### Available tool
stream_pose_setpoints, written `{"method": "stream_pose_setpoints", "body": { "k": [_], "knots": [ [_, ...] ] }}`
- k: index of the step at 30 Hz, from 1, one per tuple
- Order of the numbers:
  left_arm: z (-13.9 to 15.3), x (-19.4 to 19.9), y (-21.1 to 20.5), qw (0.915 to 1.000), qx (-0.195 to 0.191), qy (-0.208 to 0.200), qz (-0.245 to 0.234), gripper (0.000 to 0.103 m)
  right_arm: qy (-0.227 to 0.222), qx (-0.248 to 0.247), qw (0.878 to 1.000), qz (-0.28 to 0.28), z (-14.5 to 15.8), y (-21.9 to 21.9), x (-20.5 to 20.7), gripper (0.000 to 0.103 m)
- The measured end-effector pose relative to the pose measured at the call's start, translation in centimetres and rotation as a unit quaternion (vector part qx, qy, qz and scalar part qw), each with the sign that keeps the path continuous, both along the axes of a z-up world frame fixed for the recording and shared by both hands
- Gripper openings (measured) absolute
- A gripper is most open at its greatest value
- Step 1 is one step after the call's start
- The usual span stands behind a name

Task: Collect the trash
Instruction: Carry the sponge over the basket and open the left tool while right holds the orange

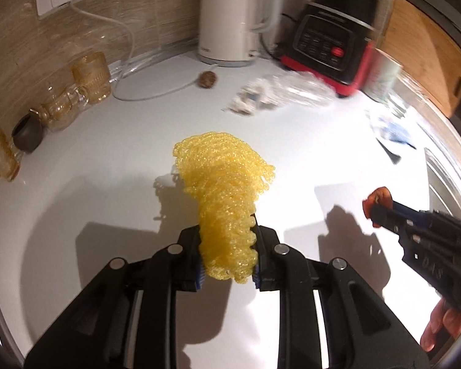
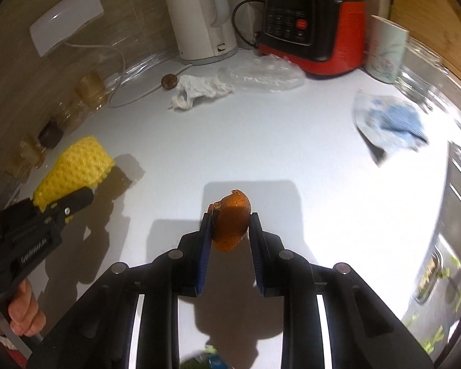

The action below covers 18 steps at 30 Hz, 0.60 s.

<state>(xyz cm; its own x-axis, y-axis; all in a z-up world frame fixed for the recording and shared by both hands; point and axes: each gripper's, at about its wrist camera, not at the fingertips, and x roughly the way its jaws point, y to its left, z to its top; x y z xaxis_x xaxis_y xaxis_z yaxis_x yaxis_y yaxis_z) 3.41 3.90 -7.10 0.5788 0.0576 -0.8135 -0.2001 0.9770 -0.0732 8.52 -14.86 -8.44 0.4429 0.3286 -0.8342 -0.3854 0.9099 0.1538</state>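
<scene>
My left gripper (image 1: 227,246) is shut on a yellow foam fruit net (image 1: 224,190), held above the white counter (image 1: 107,184). In the right wrist view the same net (image 2: 76,172) shows at the left, clamped in the left gripper (image 2: 67,206). My right gripper (image 2: 229,230) is shut on a piece of orange peel (image 2: 230,221), lifted off the counter. From the left wrist view that peel (image 1: 376,200) sits at the tip of the right gripper (image 1: 381,210). More trash lies at the back: a crumpled white tissue (image 2: 196,90), a clear plastic bag (image 2: 261,75), a blue-and-white wrapper (image 2: 390,123) and a brown cork-like piece (image 2: 170,80).
A white kettle (image 2: 199,15) and a red-and-black appliance (image 2: 310,27) stand along the back wall, with a mug (image 2: 385,52) to their right. Amber glasses (image 1: 92,77) and a dark cup (image 1: 27,133) line the left wall. A sink edge (image 2: 458,215) runs along the right.
</scene>
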Motion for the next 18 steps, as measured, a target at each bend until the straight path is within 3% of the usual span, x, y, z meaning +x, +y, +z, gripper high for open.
{"method": "stream_pose_setpoints", "body": {
  "k": [10, 18],
  "knots": [
    [1.3, -8.3, -7.6, 0.9985, 0.018, 0.011, -0.05, 0.022, 0.003, -0.006, 1.0, -0.017, 1.2, -6.6, -12.7, 0.025],
    [1.4, -14.2, -11.9, 0.9961, 0.031, 0.015, -0.082, 0.022, 0.005, 0.003, 1.0, -0.025, 1.5, -9.8, -19.4, 0.026]
  ]
}}
